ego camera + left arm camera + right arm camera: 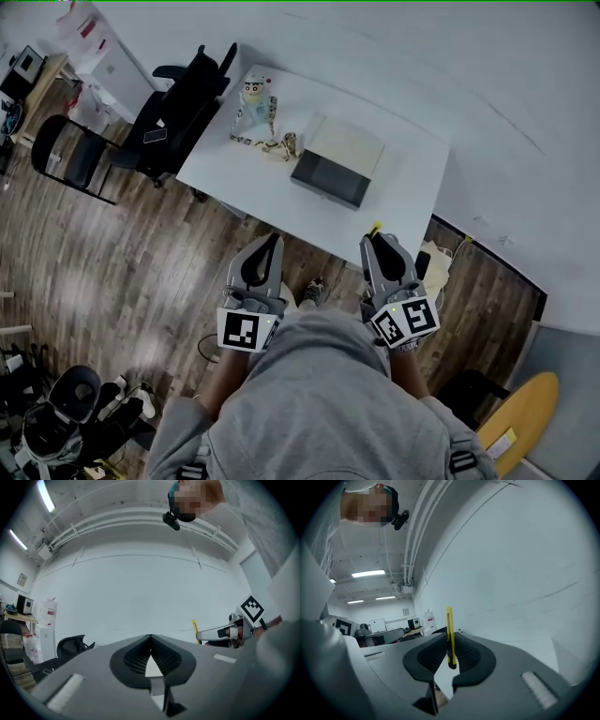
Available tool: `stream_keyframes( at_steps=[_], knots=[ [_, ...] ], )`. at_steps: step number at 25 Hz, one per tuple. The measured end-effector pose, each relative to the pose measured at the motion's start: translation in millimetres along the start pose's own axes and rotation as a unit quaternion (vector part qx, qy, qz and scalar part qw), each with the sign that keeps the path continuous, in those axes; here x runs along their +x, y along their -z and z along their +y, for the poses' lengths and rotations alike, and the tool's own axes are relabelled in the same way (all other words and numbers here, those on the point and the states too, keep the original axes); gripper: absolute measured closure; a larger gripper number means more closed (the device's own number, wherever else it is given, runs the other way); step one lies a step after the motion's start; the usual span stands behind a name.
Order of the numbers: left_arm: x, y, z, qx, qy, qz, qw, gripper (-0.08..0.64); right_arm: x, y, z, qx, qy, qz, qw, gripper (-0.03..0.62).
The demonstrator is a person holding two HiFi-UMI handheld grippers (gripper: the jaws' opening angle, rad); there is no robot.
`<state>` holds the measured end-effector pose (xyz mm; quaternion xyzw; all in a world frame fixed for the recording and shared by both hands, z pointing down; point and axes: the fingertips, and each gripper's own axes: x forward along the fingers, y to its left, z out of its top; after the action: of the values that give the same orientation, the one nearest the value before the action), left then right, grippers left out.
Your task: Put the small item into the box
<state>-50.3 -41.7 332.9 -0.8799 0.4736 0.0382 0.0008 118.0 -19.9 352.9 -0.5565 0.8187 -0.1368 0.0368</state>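
Box [337,161] on table [414,192], right hand-held gripper [450,641] clamping yellow utility knife [449,623], left hand-held gripper [150,641] closed, empty

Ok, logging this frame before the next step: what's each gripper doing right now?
Left gripper: shut, nothing between its jaws.
Right gripper: shut on a yellow utility knife.

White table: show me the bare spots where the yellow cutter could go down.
Bare: the table strip right of the box, toward the right gripper holding the yellow cutter, and the near left corner. Crowded: the far left, where the toy figure and small items sit beside the box.
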Motion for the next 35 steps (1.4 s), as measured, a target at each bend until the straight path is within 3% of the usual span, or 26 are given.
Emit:
stream_keyframes(
  at_steps=[7,17,25,30,35],
  knots=[
    [35,11,-3,-0.007,0.039,0.002,0.9992,0.557,5,1,-26,0.005,0.040,0.006,0.999,0.526],
    [102,21,29,-0.018,0.107,0.015,0.9939,0.557,53,-3,-40,-0.008,0.095,0.015,0.995,0.526],
    [168,11,52,-0.024,0.188,-0.001,0.9819,0.557,98,-12,-49,0.002,0.155,0.006,0.988,0.526],
    [191,28,59,-0.010,0.236,0.048,0.9706,0.557,119,-17,-56,-0.001,0.191,-0.002,0.982,0.526],
    [214,34,66,-0.022,0.264,0.047,0.9631,0.557,135,-16,-62,-0.001,0.221,0.002,0.975,0.526]
  ],
)
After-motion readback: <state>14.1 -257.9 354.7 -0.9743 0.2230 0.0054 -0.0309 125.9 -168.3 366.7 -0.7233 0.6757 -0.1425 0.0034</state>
